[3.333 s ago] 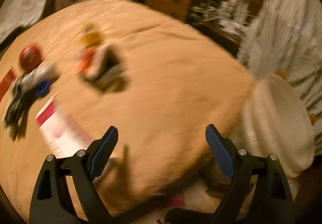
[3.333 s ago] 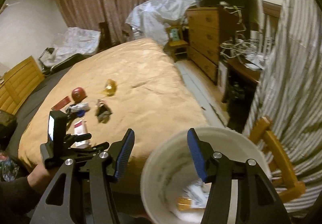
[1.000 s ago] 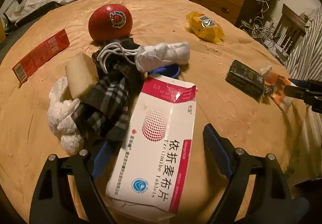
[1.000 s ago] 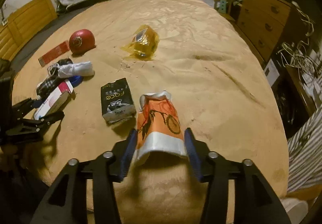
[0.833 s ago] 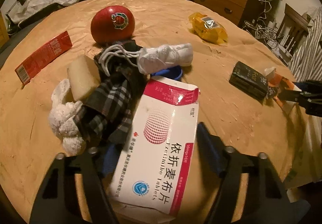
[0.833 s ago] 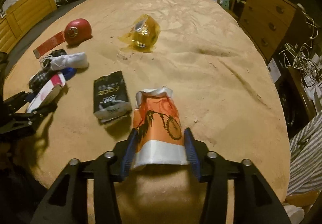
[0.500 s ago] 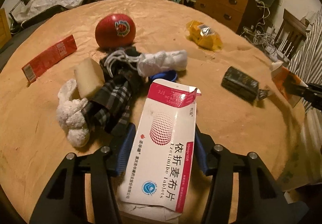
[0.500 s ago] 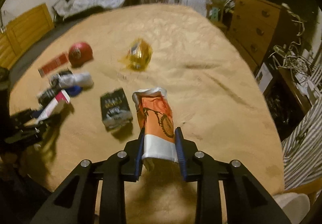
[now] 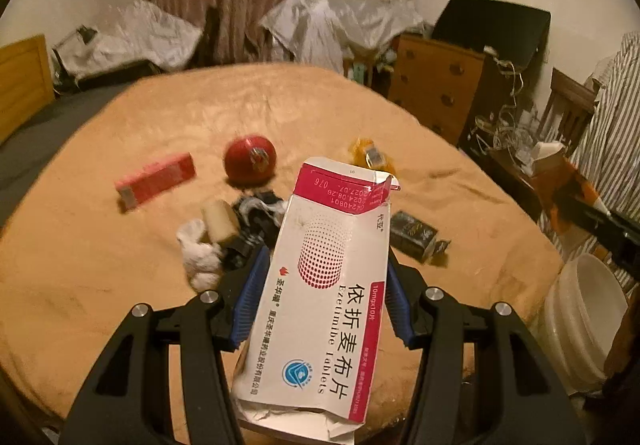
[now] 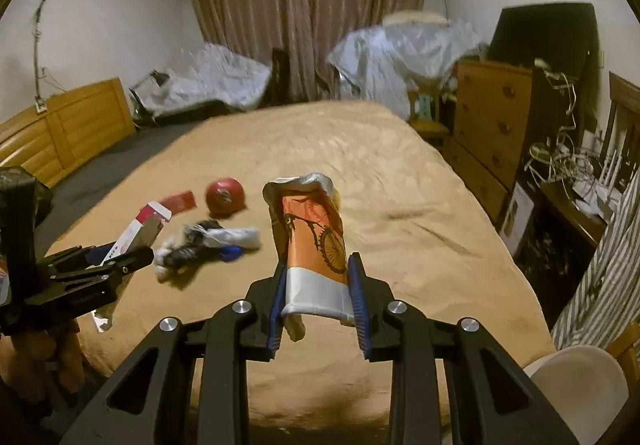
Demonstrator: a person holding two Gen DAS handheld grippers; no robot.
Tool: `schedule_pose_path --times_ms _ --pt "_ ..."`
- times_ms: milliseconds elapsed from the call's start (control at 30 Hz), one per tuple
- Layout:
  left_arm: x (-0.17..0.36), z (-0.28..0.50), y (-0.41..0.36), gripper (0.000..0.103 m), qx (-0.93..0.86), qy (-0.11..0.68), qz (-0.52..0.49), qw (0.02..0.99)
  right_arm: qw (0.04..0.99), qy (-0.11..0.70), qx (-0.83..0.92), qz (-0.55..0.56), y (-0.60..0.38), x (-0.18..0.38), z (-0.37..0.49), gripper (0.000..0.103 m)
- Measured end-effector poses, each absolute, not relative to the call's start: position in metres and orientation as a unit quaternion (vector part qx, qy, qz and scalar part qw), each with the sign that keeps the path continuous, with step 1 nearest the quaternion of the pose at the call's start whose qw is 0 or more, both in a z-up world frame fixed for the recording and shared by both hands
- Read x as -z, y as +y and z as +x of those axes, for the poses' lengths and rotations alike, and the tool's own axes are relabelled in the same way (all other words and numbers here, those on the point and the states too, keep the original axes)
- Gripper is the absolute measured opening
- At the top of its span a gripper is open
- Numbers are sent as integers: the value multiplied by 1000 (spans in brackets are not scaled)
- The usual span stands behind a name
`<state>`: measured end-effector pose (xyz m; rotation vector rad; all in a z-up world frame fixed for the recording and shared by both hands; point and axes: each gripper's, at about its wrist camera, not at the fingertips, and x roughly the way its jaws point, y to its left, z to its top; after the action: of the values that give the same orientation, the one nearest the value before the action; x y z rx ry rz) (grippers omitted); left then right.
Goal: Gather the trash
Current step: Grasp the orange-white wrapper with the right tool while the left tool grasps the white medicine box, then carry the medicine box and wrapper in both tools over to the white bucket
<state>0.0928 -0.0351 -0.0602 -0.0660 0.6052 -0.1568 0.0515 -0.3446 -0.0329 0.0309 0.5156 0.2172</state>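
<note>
- Left hand-held gripper point(image 9: 326, 299) pinches the white-and-pink tablet box point(image 9: 324, 285) by its long sides, box lifted clear of the bed point(image 9: 100, 245) and tilted, torn flap end at 12 o'clock.
- Half a second ago the box sat low over the blanket; now it is raised, with the clutter seen beneath and beyond it.
- Left on the bed, left wrist view: red flat pack point(image 9: 155, 181) at 10 o'clock, red ball point(image 9: 250, 161) at 11 o'clock, white-and-plaid cloth bundle point(image 9: 224, 237) just left of the box, yellow wrapper point(image 9: 372, 159) at 12 o'clock, black packet point(image 9: 414, 235) at 2 o'clock near the bed's right edge.
- White bucket point(image 9: 580, 313) sits off the bed's near right corner, at 4 o'clock; open room between bed edge and bucket rim.
- Right hand-held gripper point(image 10: 318, 303) is clamped on the orange-and-white pouch point(image 10: 316, 245), pouch upright, crumpled top at 12 o'clock, held above the bed.
- Compared with 0.5 s back, the pouch is higher and the camera looks more level across the room.
- Right wrist view: left gripper with its box at 9 o'clock; the bed's right half is bare blanket; wooden dresser point(image 10: 492, 129) stands past the right edge at 2 o'clock; bucket rim at 5 o'clock.
</note>
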Motion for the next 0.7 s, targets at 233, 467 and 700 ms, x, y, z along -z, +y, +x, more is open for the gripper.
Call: schedule_pose_path --times_ms 233,467,700 --pt "33 59 -13 53 24 245 -30 969 966 221 -133 30 -323 25 24 31" --pt "28 38 -2 53 -10 225 -35 974 966 201 -160 18 -287 21 9 33" --pt "24 31 0 53 -21 216 -33 976 966 192 -171 3 -264 14 -4 34"
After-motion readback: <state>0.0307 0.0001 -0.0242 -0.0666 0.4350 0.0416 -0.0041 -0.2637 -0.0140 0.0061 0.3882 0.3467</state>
